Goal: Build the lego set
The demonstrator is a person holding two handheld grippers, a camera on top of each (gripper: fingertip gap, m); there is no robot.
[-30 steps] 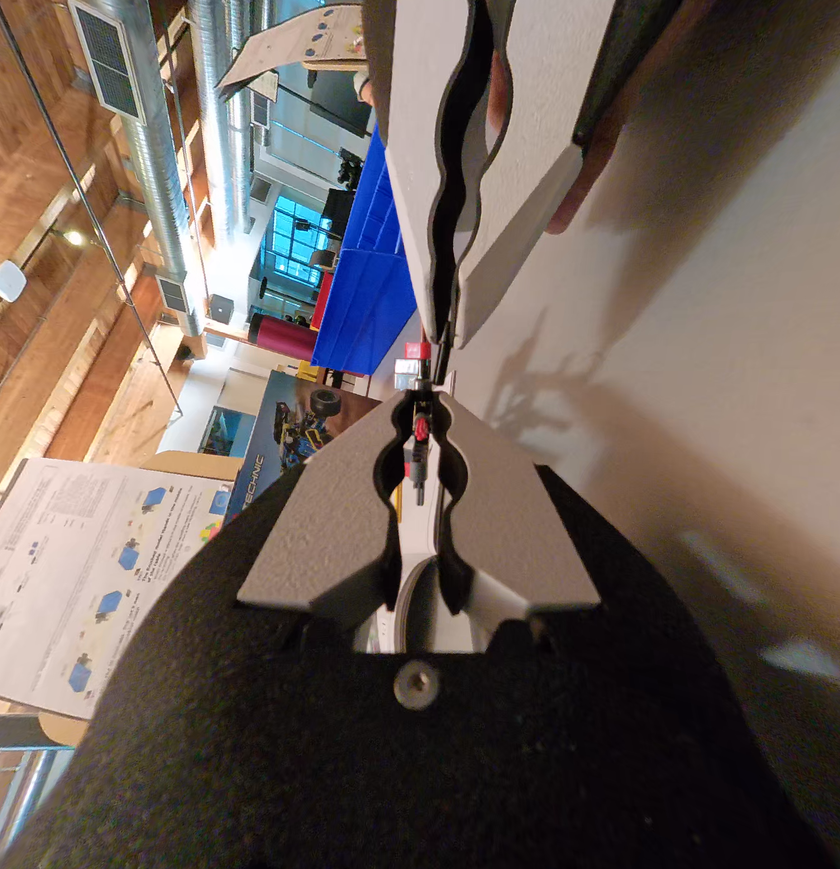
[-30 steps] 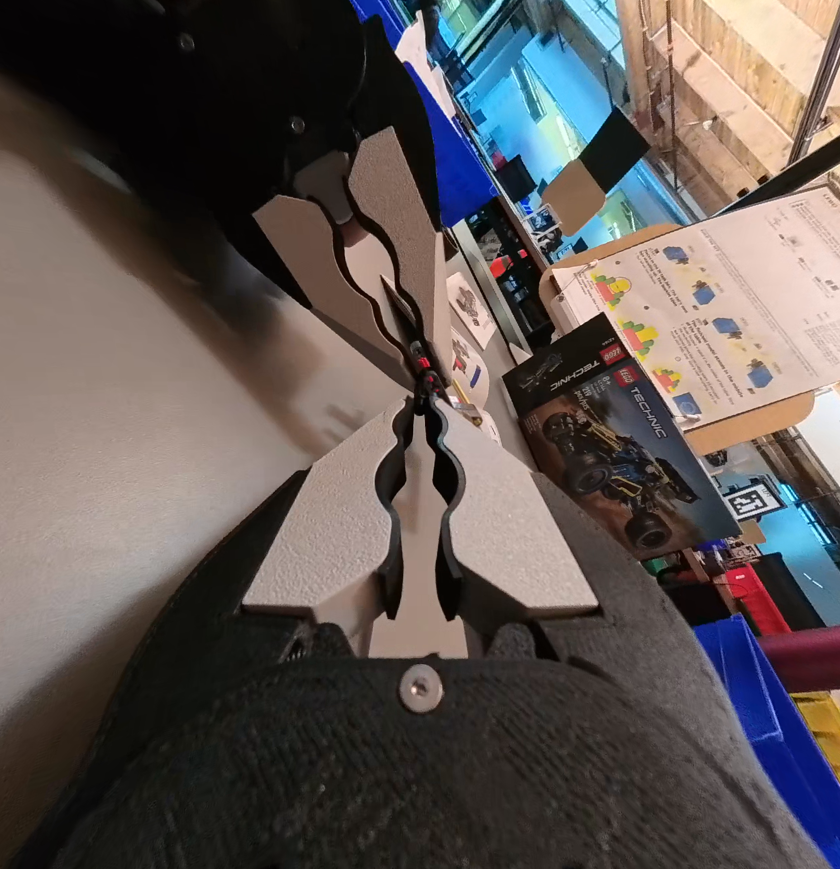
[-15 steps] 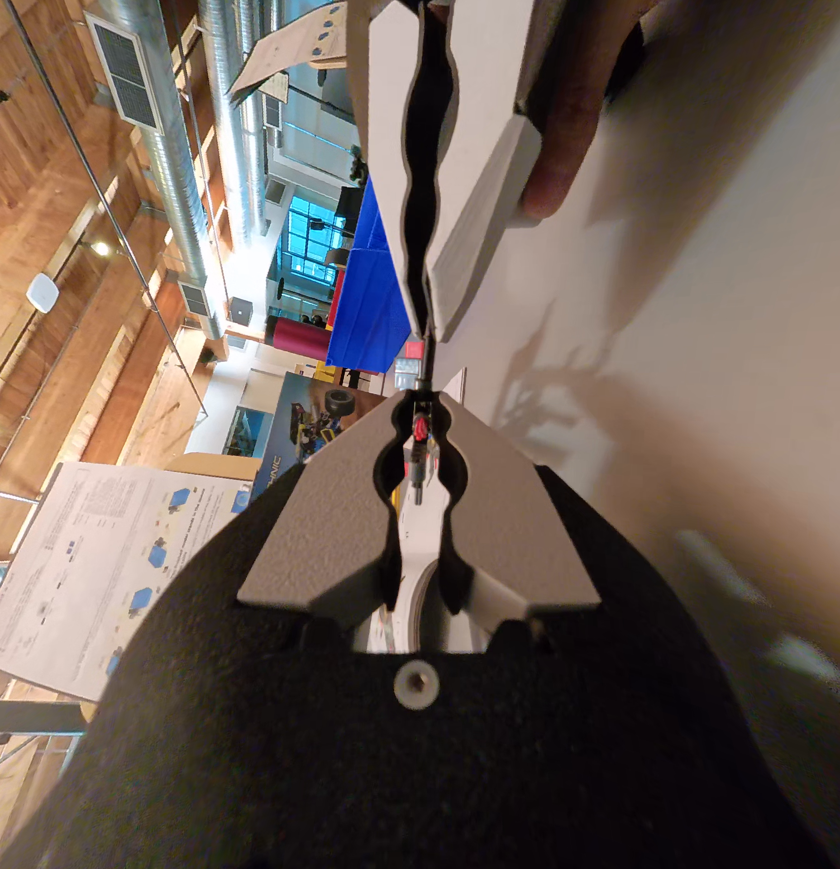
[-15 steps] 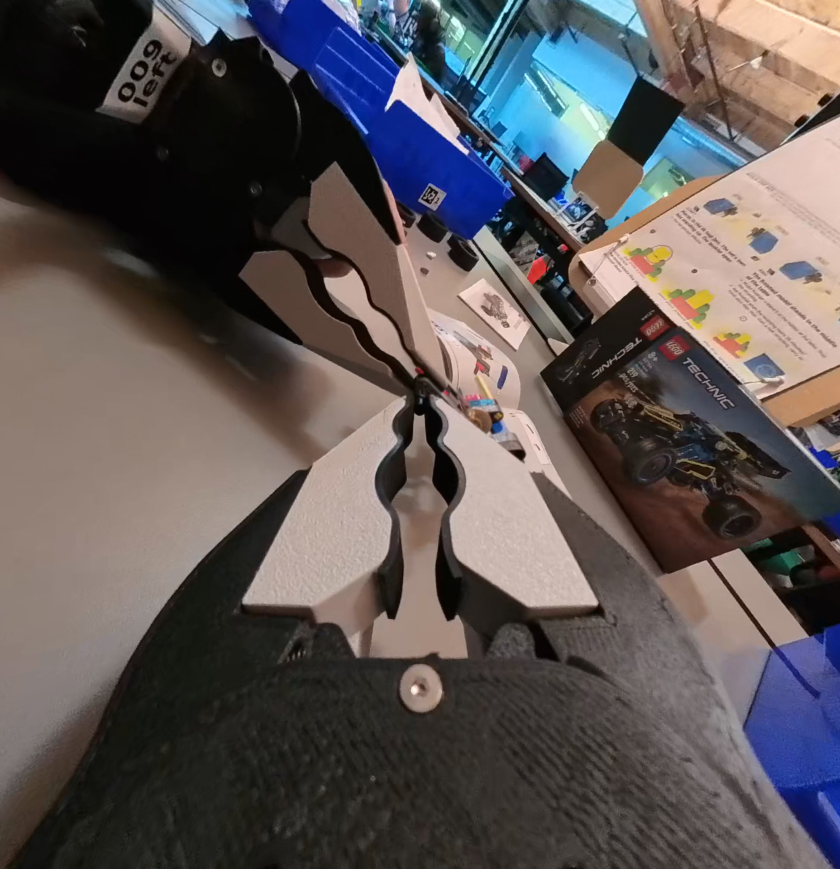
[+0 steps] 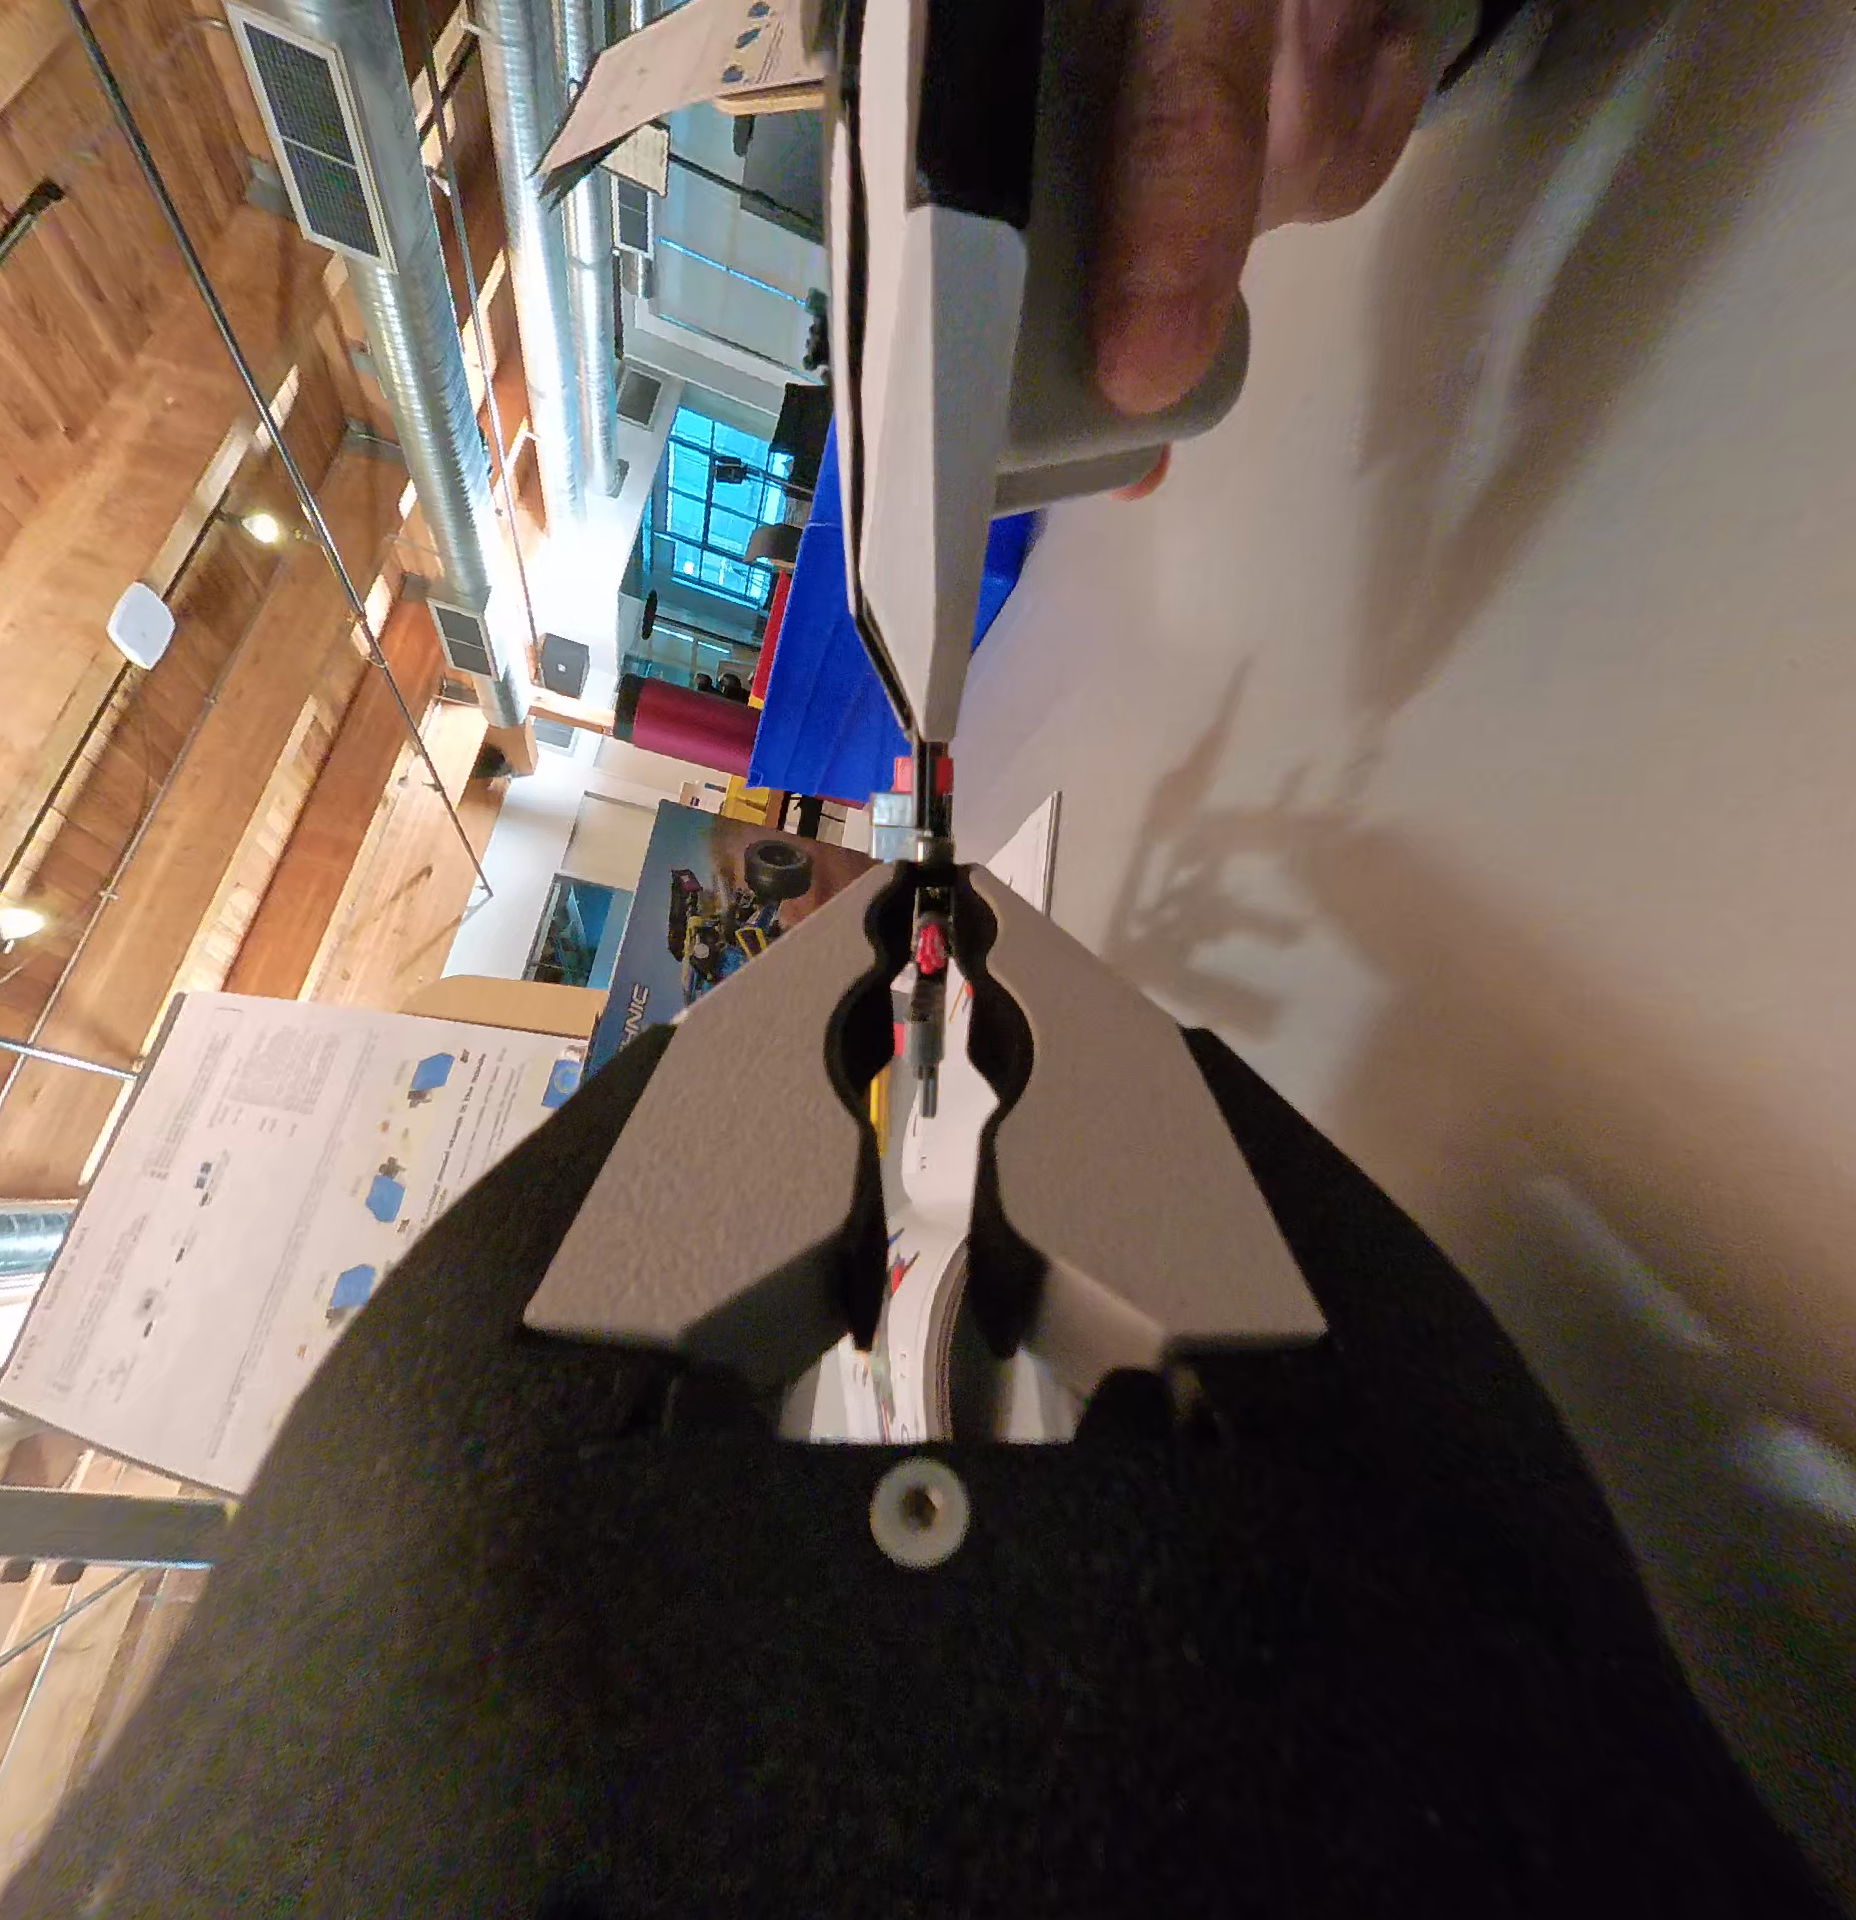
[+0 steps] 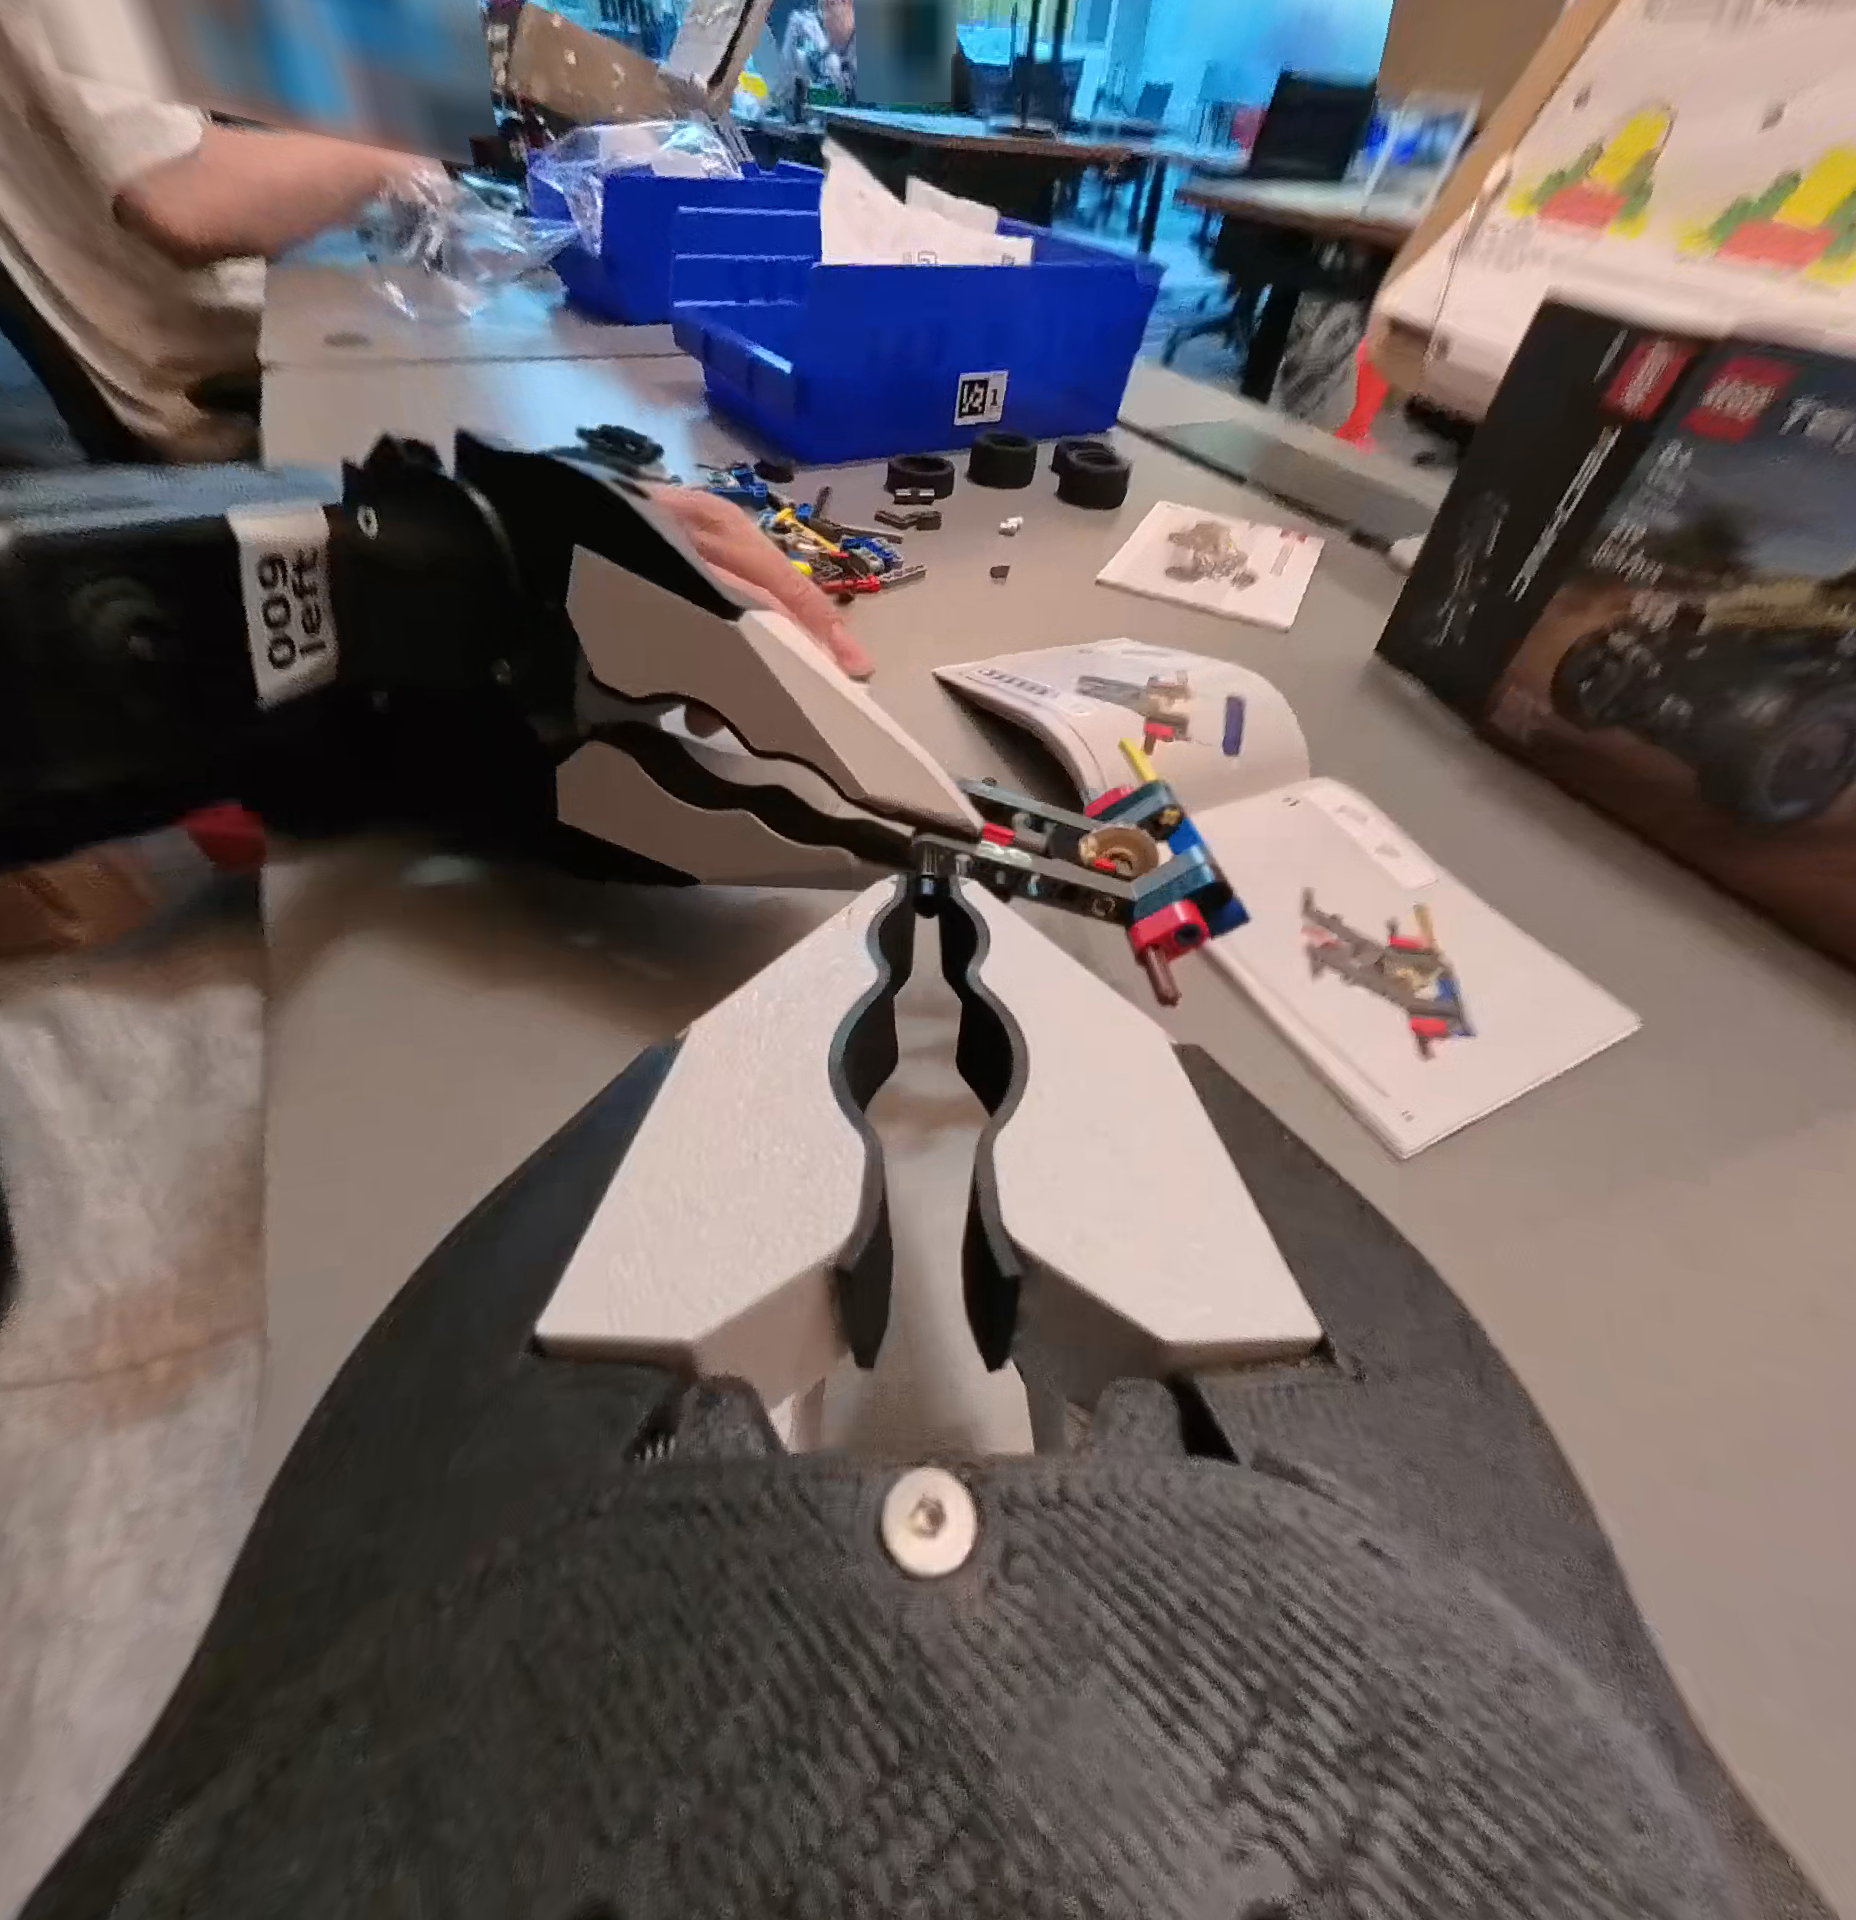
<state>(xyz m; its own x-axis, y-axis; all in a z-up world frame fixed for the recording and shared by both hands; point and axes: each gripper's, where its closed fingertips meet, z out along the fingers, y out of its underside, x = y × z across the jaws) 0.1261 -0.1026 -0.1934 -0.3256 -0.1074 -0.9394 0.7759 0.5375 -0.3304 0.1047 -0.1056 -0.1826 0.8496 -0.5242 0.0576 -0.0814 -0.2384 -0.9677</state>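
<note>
One lego assembly (image 6: 1095,854) hangs above the open manual (image 6: 1319,914), clamped at its near end by the left gripper (image 6: 945,826), which reaches in level from the left. The right gripper (image 6: 926,891) points forward, its tips pinched on a small black pin (image 6: 922,885) just under that end. Three black tyres (image 6: 1007,465) and a scatter of loose parts (image 6: 841,540) lie by two blue bins (image 6: 903,343). One set box (image 6: 1672,613) stands right on the grey table (image 6: 1526,1299). Wood ceiling (image 5: 124,364) with ducts overhead.
</note>
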